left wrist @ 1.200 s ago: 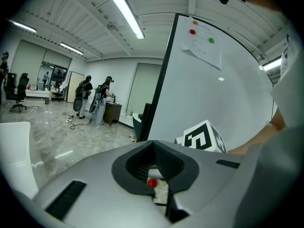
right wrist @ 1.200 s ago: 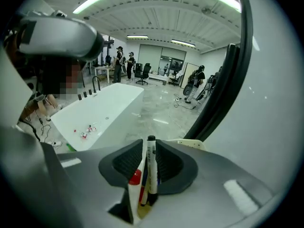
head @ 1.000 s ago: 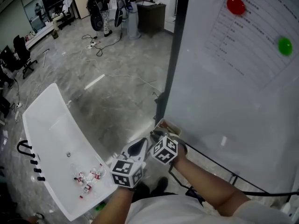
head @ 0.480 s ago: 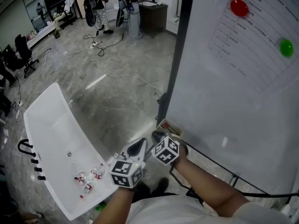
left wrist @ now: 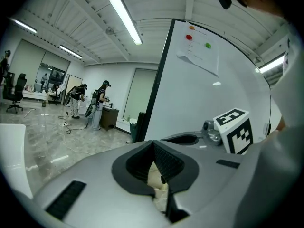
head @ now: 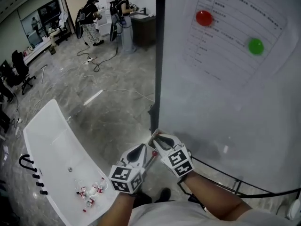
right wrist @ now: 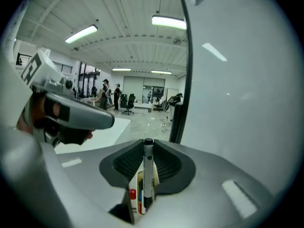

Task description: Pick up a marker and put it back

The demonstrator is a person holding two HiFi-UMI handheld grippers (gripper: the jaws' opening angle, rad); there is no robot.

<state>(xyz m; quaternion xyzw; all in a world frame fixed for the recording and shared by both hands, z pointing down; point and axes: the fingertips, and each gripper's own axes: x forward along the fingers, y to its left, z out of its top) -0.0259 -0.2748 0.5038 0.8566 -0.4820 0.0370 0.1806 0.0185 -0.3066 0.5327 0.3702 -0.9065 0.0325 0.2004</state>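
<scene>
A marker (right wrist: 148, 172) with a black cap stands upright between the pads of my right gripper (right wrist: 148, 145), which is shut on it. In the head view the right gripper (head: 156, 138) hovers just in front of the whiteboard's (head: 225, 107) lower left corner, and the marker's red end (head: 153, 154) shows below it. My left gripper (head: 142, 146) sits close beside it on the left. In its own view the left gripper (left wrist: 154, 145) has its jaws together with nothing between them.
A paper sheet with a red magnet (head: 203, 18) and a green magnet (head: 256, 46) hangs on the board. The board's black post (head: 159, 55) rises ahead. A long white table (head: 51, 140) with several small bottles (head: 89, 192) stands at the left. People (head: 89, 18) stand far back.
My right gripper has come up and left from the tray at the board's foot with the marker in it. The head view has swung so the board fills more of the right.
</scene>
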